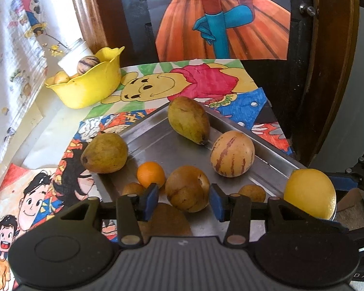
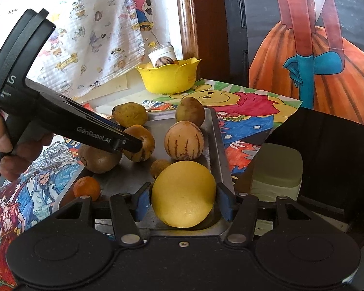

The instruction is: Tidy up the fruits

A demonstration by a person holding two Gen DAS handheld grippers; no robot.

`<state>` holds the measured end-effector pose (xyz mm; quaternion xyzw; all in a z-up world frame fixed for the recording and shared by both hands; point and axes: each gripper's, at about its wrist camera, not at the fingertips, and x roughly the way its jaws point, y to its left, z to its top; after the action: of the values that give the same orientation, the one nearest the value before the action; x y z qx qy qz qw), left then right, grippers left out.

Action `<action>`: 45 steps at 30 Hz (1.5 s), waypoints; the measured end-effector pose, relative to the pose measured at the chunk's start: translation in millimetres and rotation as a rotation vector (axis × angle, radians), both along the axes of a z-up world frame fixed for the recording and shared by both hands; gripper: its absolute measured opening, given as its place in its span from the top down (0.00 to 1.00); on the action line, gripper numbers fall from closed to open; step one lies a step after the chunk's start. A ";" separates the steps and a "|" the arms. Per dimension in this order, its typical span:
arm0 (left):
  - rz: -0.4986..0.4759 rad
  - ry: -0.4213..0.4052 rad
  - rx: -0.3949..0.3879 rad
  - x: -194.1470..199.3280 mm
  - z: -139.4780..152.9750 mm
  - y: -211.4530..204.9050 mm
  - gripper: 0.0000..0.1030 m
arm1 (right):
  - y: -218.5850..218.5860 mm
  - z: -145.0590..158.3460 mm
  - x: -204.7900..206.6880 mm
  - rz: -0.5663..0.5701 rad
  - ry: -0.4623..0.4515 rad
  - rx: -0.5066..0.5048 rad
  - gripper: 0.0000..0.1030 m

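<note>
A steel tray (image 1: 157, 140) (image 2: 213, 131) holds two green-brown pears (image 1: 189, 120) (image 1: 105, 152), a striped pepino melon (image 1: 232, 154) (image 2: 184, 140), a small orange (image 1: 151, 174) (image 2: 86, 188), a brown striped fruit (image 1: 187, 188) (image 2: 139, 143) and small brown fruits (image 1: 252, 192). My left gripper (image 1: 184, 202) is open, its blue pads either side of the brown striped fruit with gaps. My right gripper (image 2: 184, 202) is open around a big yellow lemon (image 2: 184, 194) (image 1: 309, 196) at the tray's near corner, pads not touching it. A yellow bowl (image 1: 89, 87) (image 2: 168, 77) holds fruit at the back.
Coloured cartoon drawings (image 1: 201, 82) (image 2: 250, 106) cover the table. A white jar (image 1: 75, 55) (image 2: 162, 54) stands behind the bowl. A patterned cloth (image 2: 85, 36) hangs at the left, a wooden frame (image 1: 332, 60) and dark panel at the back. A pale green box (image 2: 276, 169) sits right of the tray.
</note>
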<state>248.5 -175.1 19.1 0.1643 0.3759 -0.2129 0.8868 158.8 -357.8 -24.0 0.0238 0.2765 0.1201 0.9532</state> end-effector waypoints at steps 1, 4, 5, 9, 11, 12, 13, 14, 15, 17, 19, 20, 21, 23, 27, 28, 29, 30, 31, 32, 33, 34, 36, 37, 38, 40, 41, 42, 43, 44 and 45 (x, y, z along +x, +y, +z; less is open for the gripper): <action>0.005 -0.001 -0.006 -0.7 1.0 1.4 0.48 | -0.4 0.0 -0.6 -0.004 -0.003 0.003 0.43; 0.034 -0.002 -0.027 -3.9 4.6 9.6 0.43 | -0.7 0.2 -3.8 -0.015 -0.013 0.011 0.39; 0.045 -0.001 -0.035 -5.2 5.6 13.2 0.41 | -0.3 0.2 -5.3 -0.019 -0.016 0.014 0.38; 0.116 0.001 -0.089 -13.6 10.7 32.3 0.32 | 2.3 1.8 -9.6 -0.022 -0.026 0.031 0.34; 0.151 -0.004 -0.115 -20.0 13.1 41.9 0.27 | 4.3 3.2 -12.2 -0.025 -0.031 0.040 0.31; 0.168 -0.009 -0.125 -23.3 14.4 46.1 0.22 | 5.5 4.2 -13.8 -0.025 -0.035 0.043 0.30; 0.185 -0.018 -0.138 -27.5 15.8 51.0 0.20 | 7.1 5.2 -15.6 -0.026 -0.038 0.047 0.29; 0.200 -0.027 -0.150 -32.2 17.3 55.7 0.18 | 8.2 6.4 -17.7 -0.026 -0.041 0.052 0.28; 0.214 -0.035 -0.160 -36.1 19.0 60.4 0.16 | 9.1 7.4 -19.3 -0.028 -0.045 0.057 0.27; 0.240 -0.056 -0.184 -47.0 22.4 69.2 0.12 | 11.5 9.4 -24.6 -0.033 -0.054 0.063 0.24; 0.267 -0.082 -0.205 -60.2 25.1 77.0 0.06 | 13.9 12.3 -30.5 -0.037 -0.063 0.068 0.20; 0.282 -0.096 -0.212 -65.7 26.4 79.9 0.04 | 14.8 14.0 -33.5 -0.039 -0.069 0.072 0.18; 0.299 -0.112 -0.219 -72.3 28.0 83.0 0.02 | 15.7 15.9 -36.9 -0.041 -0.073 0.078 0.17; 0.328 -0.141 -0.238 -87.4 30.9 90.9 0.00 | 17.6 20.3 -45.4 -0.043 -0.083 0.093 0.11; 0.376 -0.170 -0.284 -114.3 33.6 106.2 0.00 | 23.9 28.4 -62.3 -0.043 -0.109 0.096 0.06; 0.388 -0.175 -0.295 -120.3 34.1 111.0 0.00 | 26.2 30.0 -66.4 -0.040 -0.114 0.092 0.04; 0.399 -0.179 -0.301 -125.7 34.0 115.3 0.00 | 29.0 31.8 -71.0 -0.037 -0.122 0.086 0.03; 0.412 -0.186 -0.304 -131.1 34.0 119.4 0.00 | 30.9 33.3 -74.7 -0.034 -0.129 0.082 0.03; 0.426 -0.195 -0.306 -137.0 34.2 123.9 0.00 | 33.0 34.8 -78.7 -0.030 -0.136 0.078 0.02; 0.434 -0.202 -0.307 -142.4 33.8 127.5 0.00 | 35.5 36.4 -83.3 -0.026 -0.142 0.076 0.01; 0.442 -0.206 -0.307 -147.0 33.8 130.8 0.00 | 37.0 37.6 -86.1 -0.022 -0.147 0.077 0.01; 0.449 -0.212 -0.305 -152.8 33.2 133.7 0.00 | 38.9 38.9 -89.9 -0.017 -0.150 0.078 0.01; 0.458 -0.229 -0.301 -162.4 32.7 139.2 0.00 | 43.4 40.7 -97.8 -0.008 -0.158 0.077 0.01; 0.463 -0.236 -0.300 -167.6 32.1 141.8 0.00 | 45.6 41.6 -101.6 -0.005 -0.163 0.074 0.01; 0.467 -0.239 -0.300 -172.6 31.3 144.5 0.00 | 48.0 42.3 -106.1 -0.001 -0.169 0.071 0.01; 0.473 -0.244 -0.306 -182.4 29.3 150.0 0.00 | 51.7 43.0 -113.1 0.005 -0.177 0.064 0.01; 0.477 -0.248 -0.308 -187.0 28.3 152.2 0.00 | 53.9 43.1 -117.5 0.007 -0.183 0.059 0.01; 0.479 -0.253 -0.309 -191.8 27.0 154.4 0.00 | 55.3 43.2 -120.9 0.010 -0.187 0.056 0.01; 0.481 -0.258 -0.310 -196.2 25.6 156.1 0.00 | 56.9 43.4 -124.2 0.013 -0.191 0.053 0.01; 0.484 -0.262 -0.310 -200.0 24.4 157.3 0.00 | 58.2 43.6 -128.1 0.013 -0.196 0.052 0.01; 0.484 -0.264 -0.310 -204.2 23.0 158.6 0.00 | 59.0 43.7 -132.1 0.011 -0.201 0.052 0.01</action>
<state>44.3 -16.6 42.1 -0.0409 0.2485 -0.0272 0.9674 26.7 -298.8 19.7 0.0347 0.1762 0.1343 0.9745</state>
